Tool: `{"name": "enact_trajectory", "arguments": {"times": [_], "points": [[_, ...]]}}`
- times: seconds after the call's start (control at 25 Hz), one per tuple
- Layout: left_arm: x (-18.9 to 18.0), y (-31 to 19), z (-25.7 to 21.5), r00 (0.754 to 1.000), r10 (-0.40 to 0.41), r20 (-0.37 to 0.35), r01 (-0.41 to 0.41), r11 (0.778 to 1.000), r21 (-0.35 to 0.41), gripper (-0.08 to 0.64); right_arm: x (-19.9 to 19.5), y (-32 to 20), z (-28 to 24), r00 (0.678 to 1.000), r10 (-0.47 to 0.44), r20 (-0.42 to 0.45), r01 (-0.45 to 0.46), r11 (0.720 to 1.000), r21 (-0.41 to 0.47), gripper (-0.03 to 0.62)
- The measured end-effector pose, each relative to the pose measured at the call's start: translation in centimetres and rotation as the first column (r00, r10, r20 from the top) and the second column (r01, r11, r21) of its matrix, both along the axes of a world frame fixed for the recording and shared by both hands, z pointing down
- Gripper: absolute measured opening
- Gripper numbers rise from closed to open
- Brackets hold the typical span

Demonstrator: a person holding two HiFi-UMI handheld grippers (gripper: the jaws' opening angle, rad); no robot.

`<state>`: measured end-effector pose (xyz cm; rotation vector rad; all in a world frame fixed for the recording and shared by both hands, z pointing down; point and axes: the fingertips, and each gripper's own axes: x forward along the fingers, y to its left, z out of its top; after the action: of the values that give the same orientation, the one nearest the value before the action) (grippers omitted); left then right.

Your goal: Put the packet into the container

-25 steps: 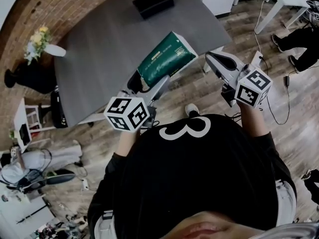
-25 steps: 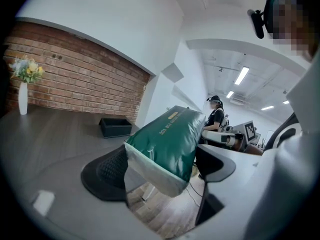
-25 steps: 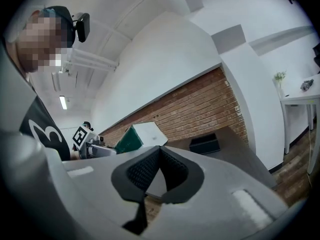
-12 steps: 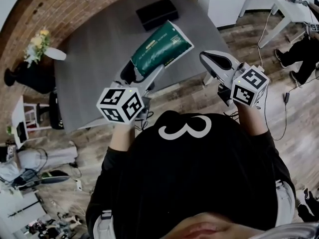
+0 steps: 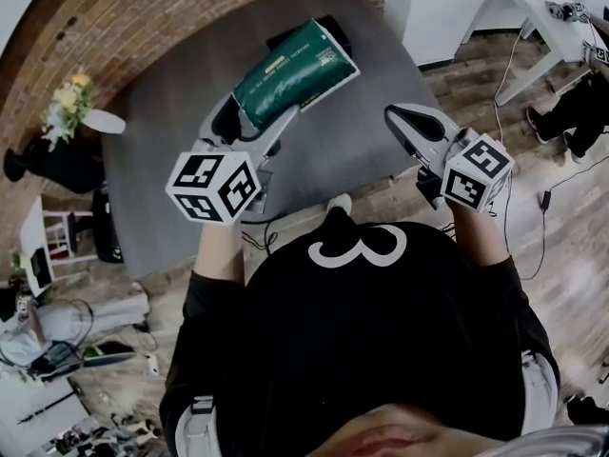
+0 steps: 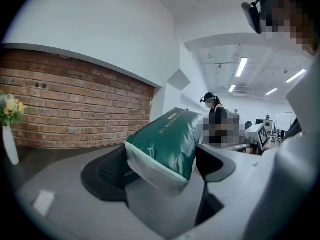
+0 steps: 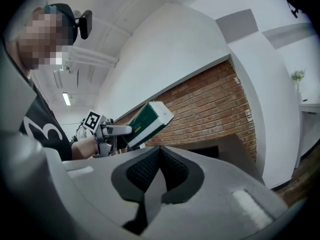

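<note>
A dark green packet [image 5: 285, 69] with a white end is held up above the grey table [image 5: 162, 150]; my left gripper [image 5: 252, 122] is shut on its lower end. In the left gripper view the packet [image 6: 167, 144] sits squeezed between the two jaws and points away from me. The black container [image 5: 331, 27] lies at the table's far end, mostly hidden behind the packet. My right gripper [image 5: 400, 122] hangs off the table's right edge, jaws shut on nothing. From the right gripper view the packet [image 7: 148, 122] shows to the left, with my right gripper [image 7: 157, 166] below it.
A white vase of flowers [image 5: 76, 93] stands at the table's left by the brick wall. A white table [image 5: 533, 8] and cables lie over the wooden floor at right. Another person [image 6: 216, 119] stands far off in the left gripper view.
My left gripper has carried the packet up and forward over the table, so it now overlaps the black container. The right gripper has barely moved.
</note>
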<state>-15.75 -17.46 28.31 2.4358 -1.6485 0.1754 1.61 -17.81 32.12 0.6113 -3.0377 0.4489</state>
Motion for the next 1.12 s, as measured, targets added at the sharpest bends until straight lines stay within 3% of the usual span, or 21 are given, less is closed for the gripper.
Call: {"name": "enact_trajectory", "arguments": {"times": [0.56,1.12], "points": [[-3.7,-14.3,2.5,0.997,0.072,0.042,-0.069,0.995,-0.072,0.449,-2.9,-8.6,3.1,0.998,0.067,-0.019,-0.069,0.992,-0.102,0.002],[-5.4,-22.4,10.3,0.988,0.134,0.075,-0.121,0.98,-0.159,0.448,-3.7,-12.3,8.7,0.99,0.119,-0.079,-0.134,0.967,-0.218,0.002]]}}
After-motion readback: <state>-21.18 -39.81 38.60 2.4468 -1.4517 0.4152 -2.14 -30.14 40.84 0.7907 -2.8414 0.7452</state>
